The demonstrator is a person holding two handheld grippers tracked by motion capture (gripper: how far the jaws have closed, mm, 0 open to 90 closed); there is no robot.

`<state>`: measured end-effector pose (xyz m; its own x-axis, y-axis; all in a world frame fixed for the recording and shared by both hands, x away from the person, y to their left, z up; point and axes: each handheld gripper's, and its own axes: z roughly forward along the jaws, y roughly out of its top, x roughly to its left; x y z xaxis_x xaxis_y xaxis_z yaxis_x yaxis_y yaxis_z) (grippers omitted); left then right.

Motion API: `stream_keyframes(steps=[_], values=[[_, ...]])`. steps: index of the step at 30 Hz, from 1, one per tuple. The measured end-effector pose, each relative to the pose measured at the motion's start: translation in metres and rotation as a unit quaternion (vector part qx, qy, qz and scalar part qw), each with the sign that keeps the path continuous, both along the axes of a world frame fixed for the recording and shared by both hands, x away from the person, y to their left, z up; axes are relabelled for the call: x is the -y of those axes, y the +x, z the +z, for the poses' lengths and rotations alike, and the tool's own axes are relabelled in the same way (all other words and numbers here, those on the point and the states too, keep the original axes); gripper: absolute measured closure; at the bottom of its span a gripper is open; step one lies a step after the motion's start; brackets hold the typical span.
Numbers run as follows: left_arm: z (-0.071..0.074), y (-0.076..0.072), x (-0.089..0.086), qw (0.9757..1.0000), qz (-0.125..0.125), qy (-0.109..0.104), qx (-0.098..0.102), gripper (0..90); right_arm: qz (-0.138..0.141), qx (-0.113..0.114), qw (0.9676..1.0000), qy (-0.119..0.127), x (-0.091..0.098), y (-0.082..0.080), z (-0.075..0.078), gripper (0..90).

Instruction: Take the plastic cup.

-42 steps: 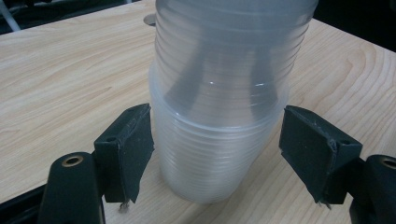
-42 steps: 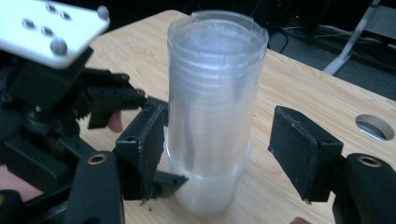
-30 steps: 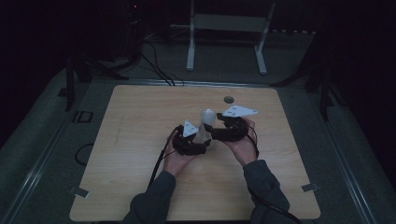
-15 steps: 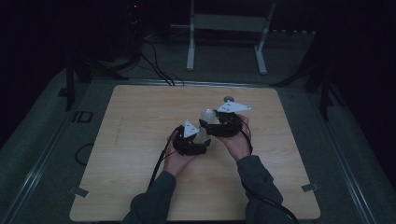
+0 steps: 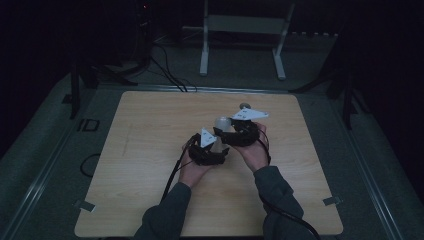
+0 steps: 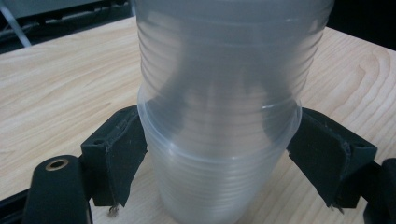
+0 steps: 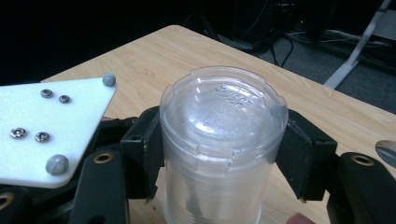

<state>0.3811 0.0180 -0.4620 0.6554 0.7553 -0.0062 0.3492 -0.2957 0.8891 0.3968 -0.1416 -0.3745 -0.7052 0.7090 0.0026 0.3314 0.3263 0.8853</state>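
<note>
Now the stack of clear plastic cups point(image 5: 219, 134) stands upside down near the middle of the wooden surface point(image 5: 150, 150). The right hand-held gripper point(image 7: 223, 154) squeezes the top cup to pull it off. The left hand-held gripper point(image 6: 219, 158) has just been opening, its pads point(image 6: 122, 158) loose around the lower cups.
</note>
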Motion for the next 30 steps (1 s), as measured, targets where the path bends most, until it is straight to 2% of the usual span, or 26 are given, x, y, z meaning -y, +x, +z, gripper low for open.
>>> stream_keyframes(steps=[5,17,30], values=[[-0.002,0.0,0.001,0.9995,0.01,-0.005,0.028,19.9,0.0,0.0,1.0,0.001,0.0,0.0,0.001,38.5],[-0.005,0.0,0.001,0.9996,0.01,-0.005,0.025,21.1,0.001,-0.001,1.0,-0.002,-0.001,0.001,0.003,38.4],[-0.006,-0.001,0.001,0.9997,0.007,-0.004,0.025,21.0,0.002,0.013,0.9999,0.004,-0.002,0.0,0.018,38.5]])
